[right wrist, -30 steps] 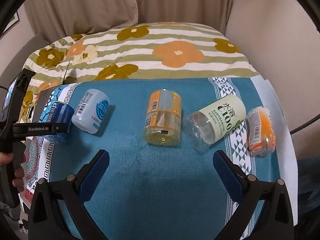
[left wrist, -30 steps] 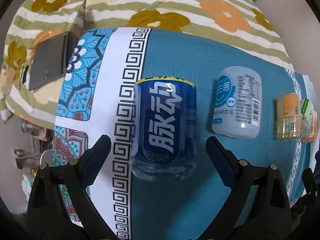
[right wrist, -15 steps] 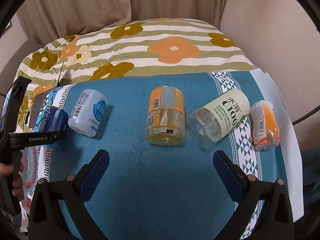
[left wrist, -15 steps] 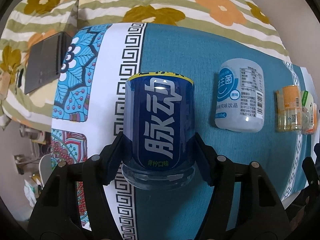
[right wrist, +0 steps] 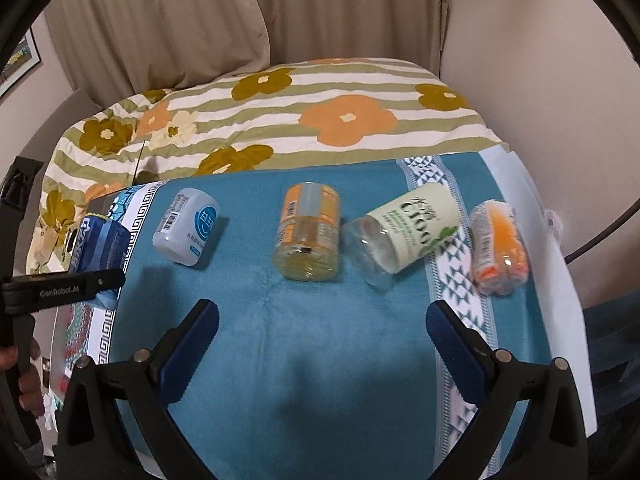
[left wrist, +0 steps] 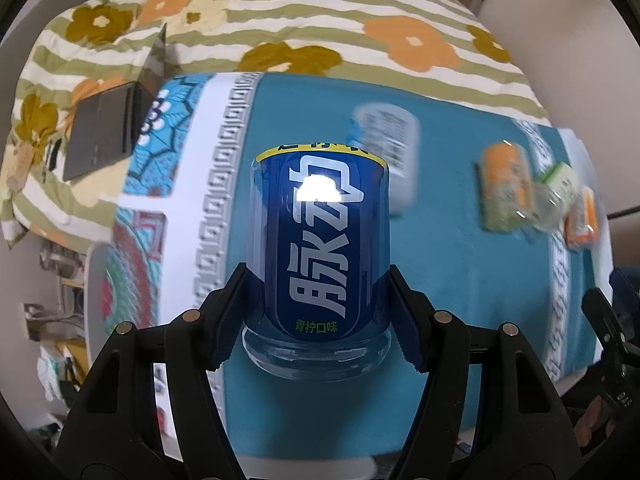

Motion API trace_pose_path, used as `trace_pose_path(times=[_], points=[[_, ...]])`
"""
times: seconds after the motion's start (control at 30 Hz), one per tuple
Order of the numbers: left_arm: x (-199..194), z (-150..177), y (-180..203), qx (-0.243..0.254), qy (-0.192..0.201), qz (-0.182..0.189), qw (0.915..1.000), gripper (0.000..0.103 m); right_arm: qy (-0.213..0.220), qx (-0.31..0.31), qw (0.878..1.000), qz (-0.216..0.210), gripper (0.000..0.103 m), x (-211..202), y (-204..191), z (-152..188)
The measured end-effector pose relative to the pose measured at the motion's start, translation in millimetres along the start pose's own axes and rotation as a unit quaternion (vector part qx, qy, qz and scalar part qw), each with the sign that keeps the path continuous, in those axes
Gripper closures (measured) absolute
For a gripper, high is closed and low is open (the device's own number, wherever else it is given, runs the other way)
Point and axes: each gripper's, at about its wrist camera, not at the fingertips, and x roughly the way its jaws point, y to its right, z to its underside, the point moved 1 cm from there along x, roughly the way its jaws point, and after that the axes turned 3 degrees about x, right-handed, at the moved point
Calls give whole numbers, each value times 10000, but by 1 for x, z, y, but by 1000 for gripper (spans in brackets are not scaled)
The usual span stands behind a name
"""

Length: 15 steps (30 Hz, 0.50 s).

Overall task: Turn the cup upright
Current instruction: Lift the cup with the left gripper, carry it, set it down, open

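My left gripper (left wrist: 318, 300) is shut on the blue cup (left wrist: 318, 248), a clear plastic cup with a blue label and white characters, held clear of the cloth with its yellow-rimmed end away from me. The same cup (right wrist: 98, 248) shows at the far left of the right wrist view, tilted in the left gripper. My right gripper (right wrist: 322, 340) is open and empty above the teal cloth (right wrist: 320, 360). Other cups lie on their sides: a white-blue one (right wrist: 186, 226), an orange one (right wrist: 310, 232), a green-white one (right wrist: 404, 234) and an orange-wrapped one (right wrist: 498, 246).
The cloth covers a table in front of a floral striped bed (right wrist: 280, 120). A dark laptop (left wrist: 108, 128) lies at the left on the bed. The table's right edge (right wrist: 560, 280) is white. Curtains hang behind.
My left gripper closed on the blue cup and lifted it off the cloth, tilting upward. My right gripper stayed open and drew back a little.
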Motion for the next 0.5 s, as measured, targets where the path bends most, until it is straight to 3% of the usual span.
trace_pose_path(times=[0.5], points=[[15, 72, 99, 226, -224, 326, 9990, 33, 70, -59, 10000, -28, 0, -31, 59, 38]])
